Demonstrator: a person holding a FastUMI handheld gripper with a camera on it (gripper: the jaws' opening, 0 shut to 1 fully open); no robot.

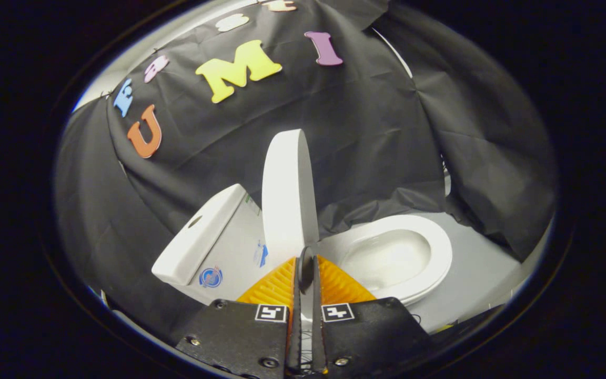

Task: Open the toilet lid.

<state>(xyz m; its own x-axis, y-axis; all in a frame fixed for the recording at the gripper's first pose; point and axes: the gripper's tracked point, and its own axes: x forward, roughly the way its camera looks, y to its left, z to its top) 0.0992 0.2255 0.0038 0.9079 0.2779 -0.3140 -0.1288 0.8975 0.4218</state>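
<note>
Fingers (288, 284) nearly closed | pinching raised toilet lid (287, 195) edge | seat (442, 252) down

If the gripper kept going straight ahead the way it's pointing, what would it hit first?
The raised toilet lid. The gripper has its fingers nearly closed right at the lid's lower edge, so the lid is directly ahead; whether they already pinch it is unclear. The bowl lies off to one side.

White toilet lid (287, 195) raised upright, edge-on.
</note>
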